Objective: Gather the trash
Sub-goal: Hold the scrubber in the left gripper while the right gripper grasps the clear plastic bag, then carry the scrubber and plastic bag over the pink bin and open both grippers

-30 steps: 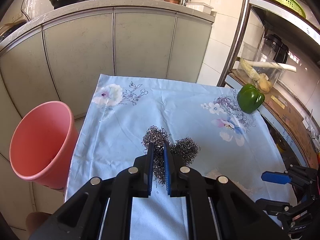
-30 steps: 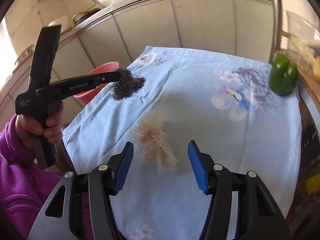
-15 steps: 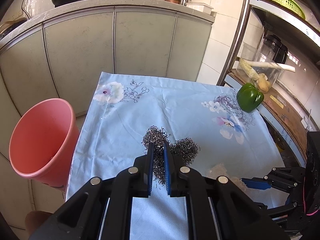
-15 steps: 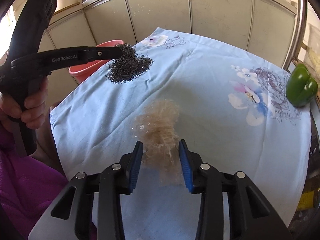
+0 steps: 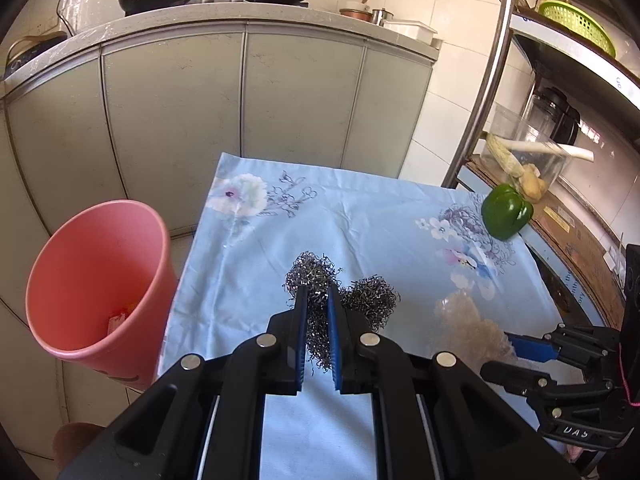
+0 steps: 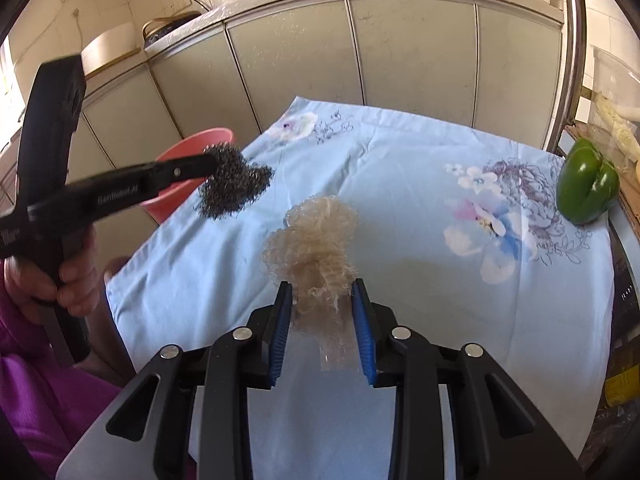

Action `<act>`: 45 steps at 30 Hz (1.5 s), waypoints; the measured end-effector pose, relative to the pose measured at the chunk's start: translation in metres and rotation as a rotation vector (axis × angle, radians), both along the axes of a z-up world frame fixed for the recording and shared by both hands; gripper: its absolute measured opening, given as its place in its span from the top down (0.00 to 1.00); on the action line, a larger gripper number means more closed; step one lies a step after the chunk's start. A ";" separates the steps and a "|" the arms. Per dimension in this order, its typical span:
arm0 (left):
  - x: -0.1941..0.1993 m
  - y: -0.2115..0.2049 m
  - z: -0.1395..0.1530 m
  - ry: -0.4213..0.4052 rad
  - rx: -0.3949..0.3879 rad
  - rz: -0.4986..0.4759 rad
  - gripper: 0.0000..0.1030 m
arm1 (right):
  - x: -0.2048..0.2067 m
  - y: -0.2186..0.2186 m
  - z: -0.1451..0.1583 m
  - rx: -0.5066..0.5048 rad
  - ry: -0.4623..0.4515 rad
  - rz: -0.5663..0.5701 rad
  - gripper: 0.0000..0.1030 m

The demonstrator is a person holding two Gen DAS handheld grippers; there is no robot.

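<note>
Our left gripper [image 5: 318, 300] is clamped tight on a steel wool scourer [image 5: 316, 280], held clear above the blue floral tablecloth [image 5: 360, 224]. In the right wrist view the scourer [image 6: 234, 186] hangs in front of the pink bin [image 6: 192, 148], which stands just off the table's left edge. Our right gripper [image 6: 322, 296] is closing its jaws around a beige plastic mesh scrubber [image 6: 316, 240]; the blue pads [image 6: 362, 320] flank its near end, which lies on the cloth. A green bell pepper [image 6: 586, 182] sits at the far right edge of the cloth, well apart from both grippers.
</note>
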State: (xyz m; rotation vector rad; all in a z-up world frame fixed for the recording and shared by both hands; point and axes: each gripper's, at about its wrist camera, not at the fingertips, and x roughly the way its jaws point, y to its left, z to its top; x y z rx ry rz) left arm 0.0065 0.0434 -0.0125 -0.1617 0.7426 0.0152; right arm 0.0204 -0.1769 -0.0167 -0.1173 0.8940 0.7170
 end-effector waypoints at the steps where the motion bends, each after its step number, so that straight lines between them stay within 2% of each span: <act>1: -0.001 0.003 0.000 -0.003 -0.002 0.005 0.91 | 0.002 0.003 0.001 0.005 -0.005 -0.001 0.70; 7: -0.009 0.024 0.004 -0.025 -0.018 0.052 0.91 | 0.011 0.029 0.009 0.034 -0.022 0.013 0.70; 11: -0.019 0.044 0.012 -0.058 0.000 0.106 0.91 | 0.017 0.054 0.016 0.064 -0.018 0.036 0.70; 23: -0.050 0.134 0.022 -0.108 0.020 0.342 0.91 | 0.029 0.170 0.036 0.105 -0.024 0.222 0.70; 28: -0.055 0.165 0.013 -0.087 0.016 0.400 0.91 | 0.038 0.218 0.030 0.094 -0.003 0.274 0.70; 34: -0.055 0.190 -0.008 -0.051 0.013 0.443 0.91 | 0.055 0.263 0.010 0.091 0.070 0.280 0.70; 45: -0.048 0.213 -0.034 -0.002 -0.004 0.475 0.88 | 0.068 0.299 -0.013 0.086 0.101 0.262 0.68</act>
